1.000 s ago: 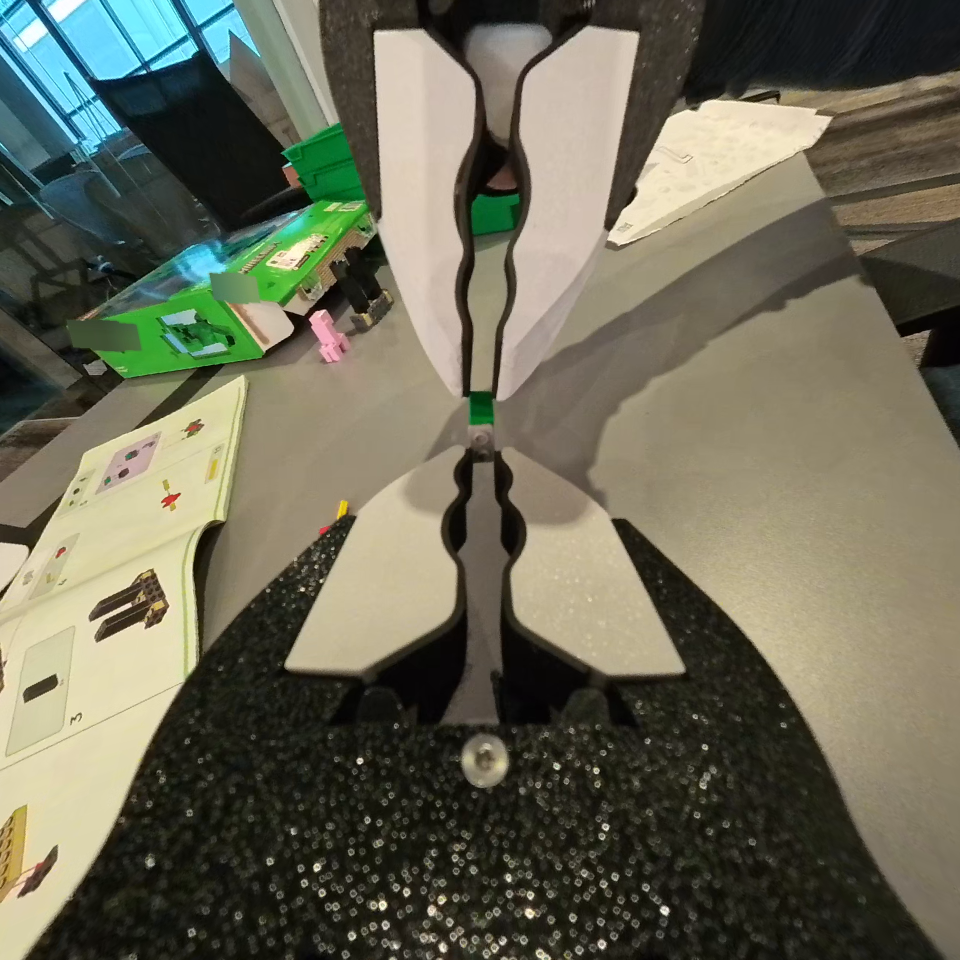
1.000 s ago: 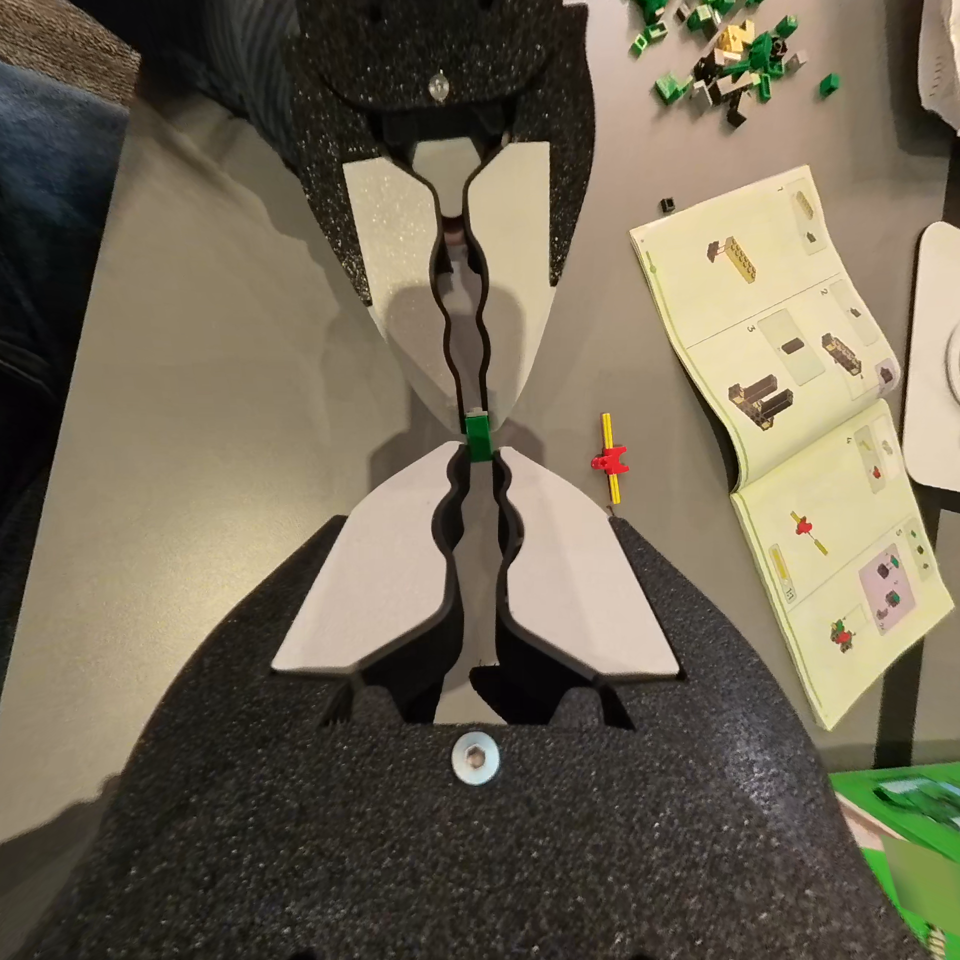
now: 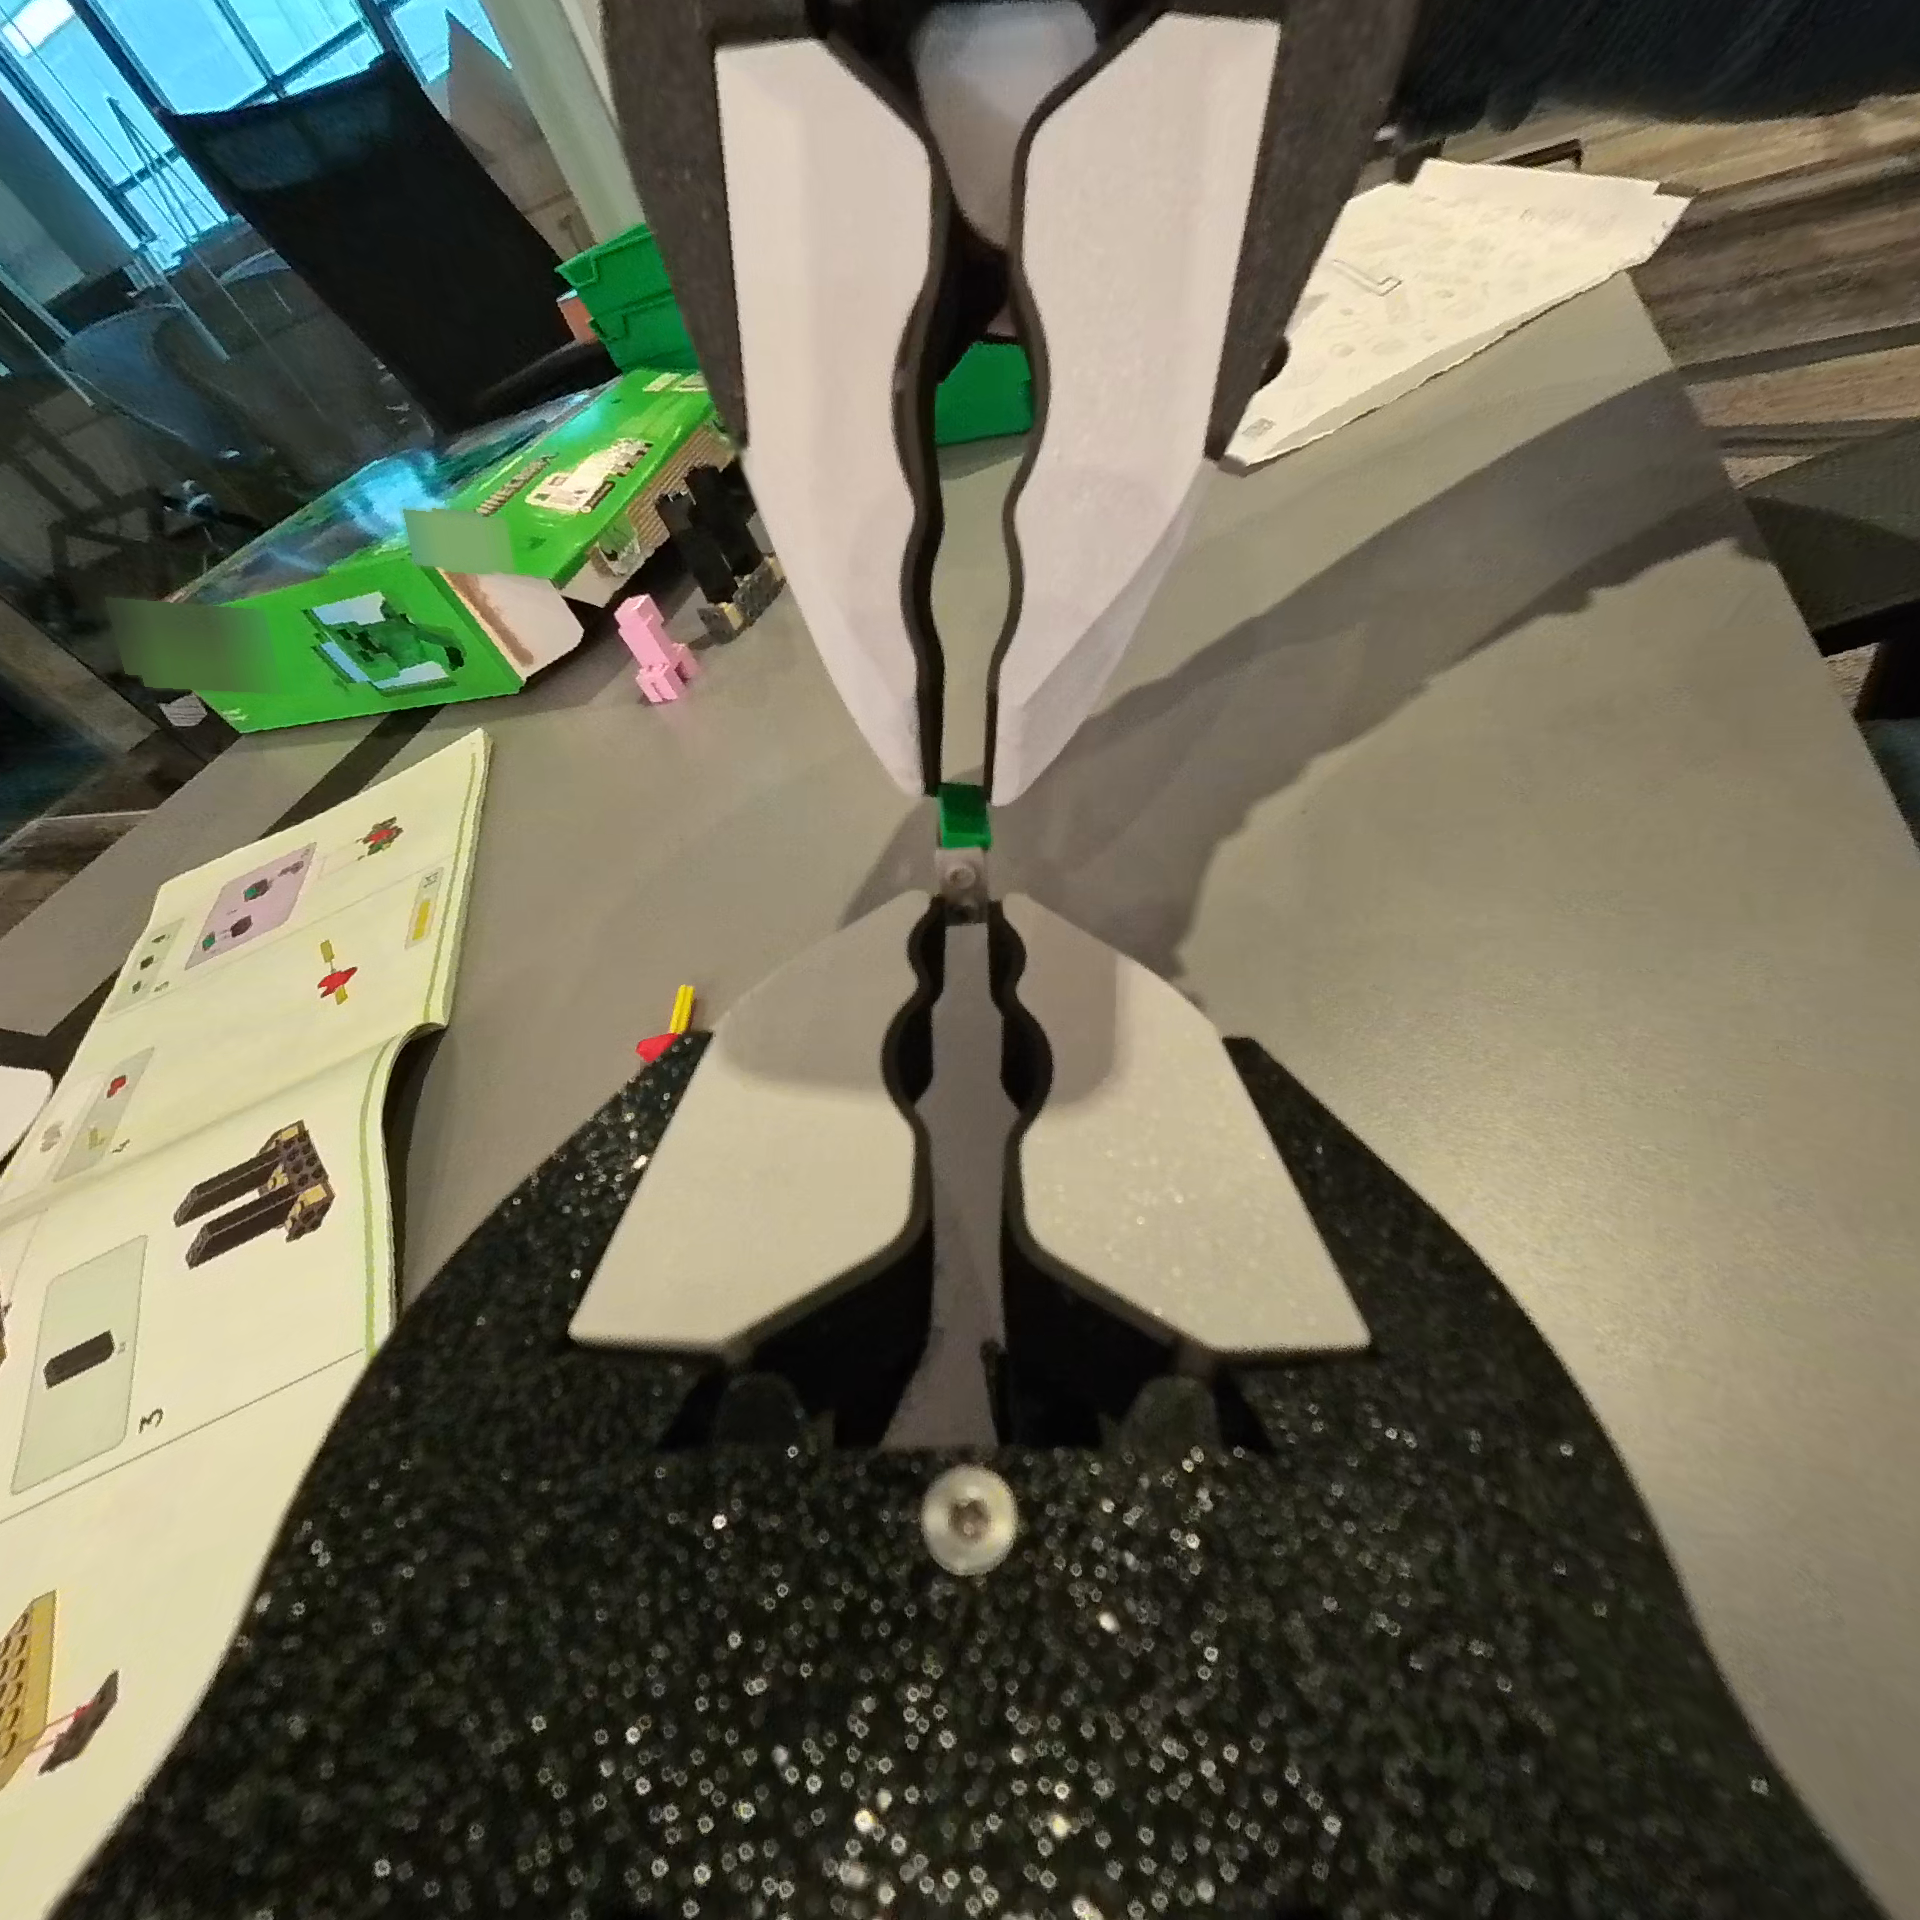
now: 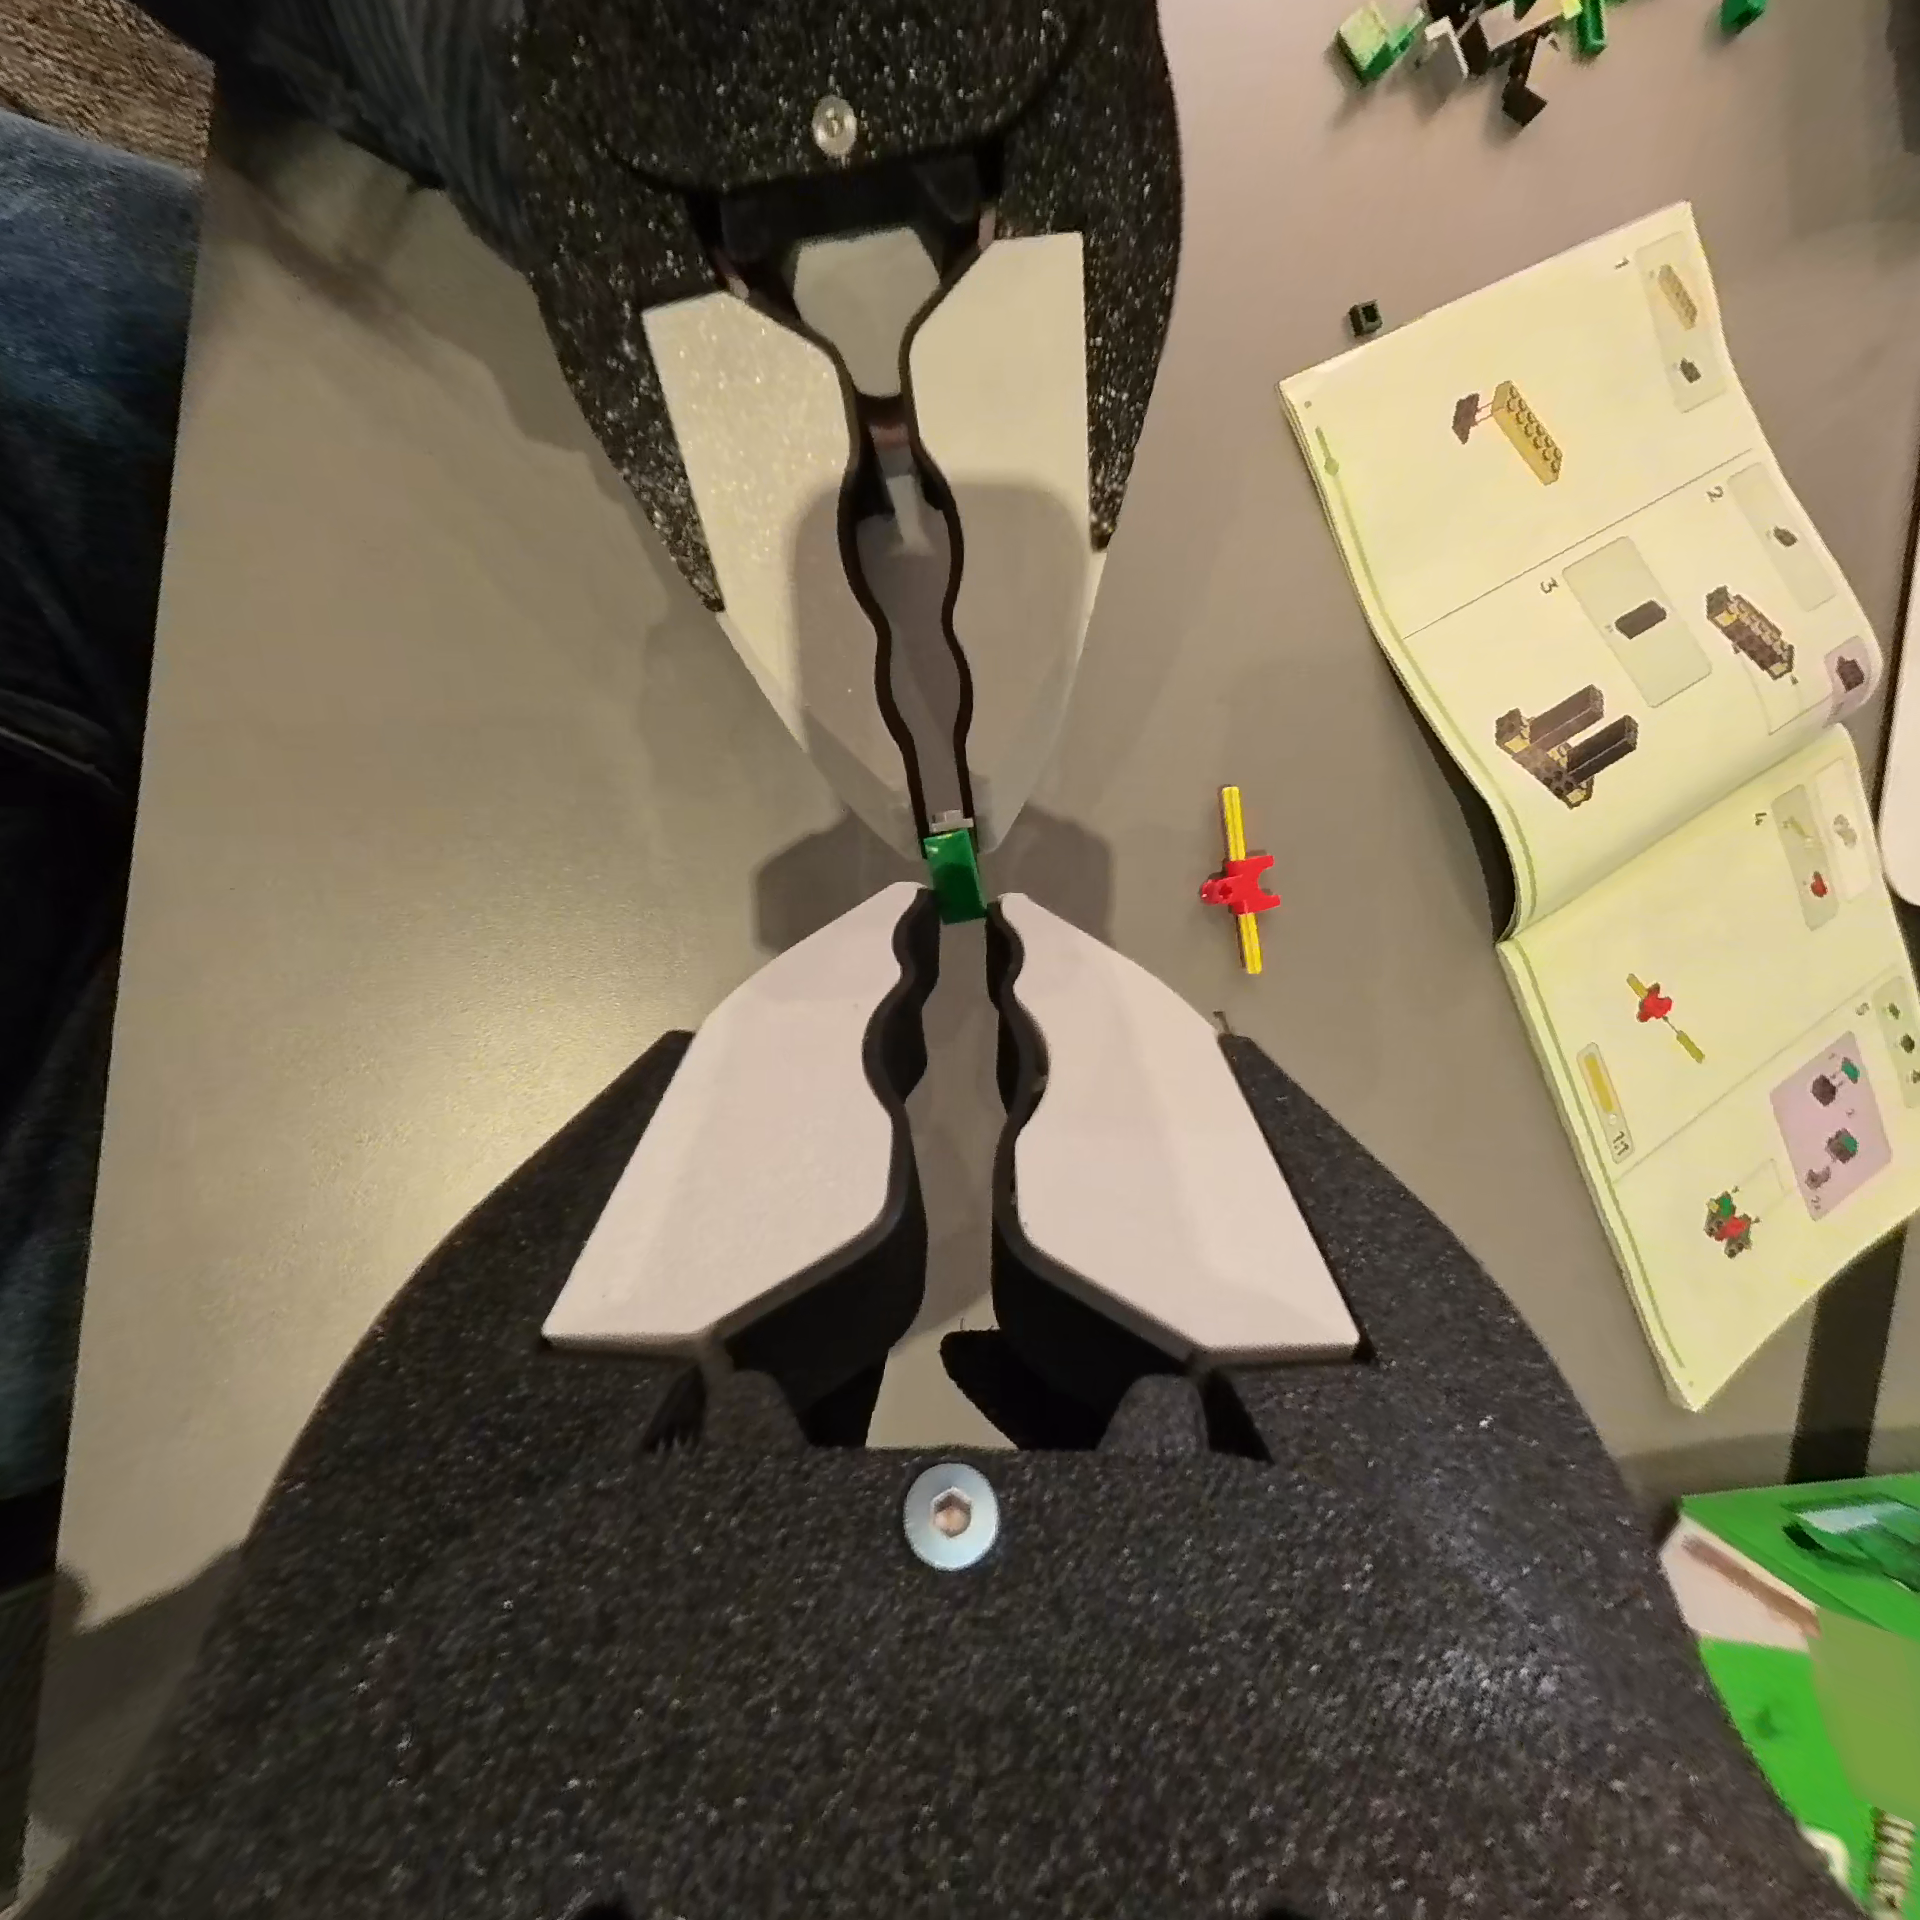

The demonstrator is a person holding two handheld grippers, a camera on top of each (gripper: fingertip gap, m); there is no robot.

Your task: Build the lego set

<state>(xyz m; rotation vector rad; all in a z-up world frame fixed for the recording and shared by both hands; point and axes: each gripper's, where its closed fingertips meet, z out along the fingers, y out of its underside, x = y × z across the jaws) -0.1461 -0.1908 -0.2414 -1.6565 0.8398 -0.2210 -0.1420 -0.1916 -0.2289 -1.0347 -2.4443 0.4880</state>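
Observation:
My two grippers meet tip to tip above the grey table. My left gripper (image 3: 964,909) is shut on a small grey Lego piece (image 3: 961,881). My right gripper (image 4: 958,912) is shut on a small green brick (image 4: 954,878). The green brick (image 3: 961,816) touches the grey piece (image 4: 948,821) end to end. In the left wrist view the right gripper (image 3: 961,790) comes down from the top. In the right wrist view the left gripper (image 4: 948,831) comes from the top. A red connector on a yellow axle (image 4: 1242,883) lies on the table to the right.
An open instruction booklet (image 4: 1662,779) lies right of the grippers and shows in the left wrist view (image 3: 260,1091). A green box (image 3: 416,582), a pink figure (image 3: 655,655) and a black build (image 3: 727,551) stand beyond. Loose bricks (image 4: 1475,42) lie far right. White paper (image 3: 1455,281) covers the far corner. The grippers are tip to tip, or close to it. My right tips are roughly 25 cm from the pink figure (image 3: 655,655).
Almost nothing has changed: both grippers stay tip to tip with the green brick against the grey piece. The left gripper has shifted slightly in the right wrist view.

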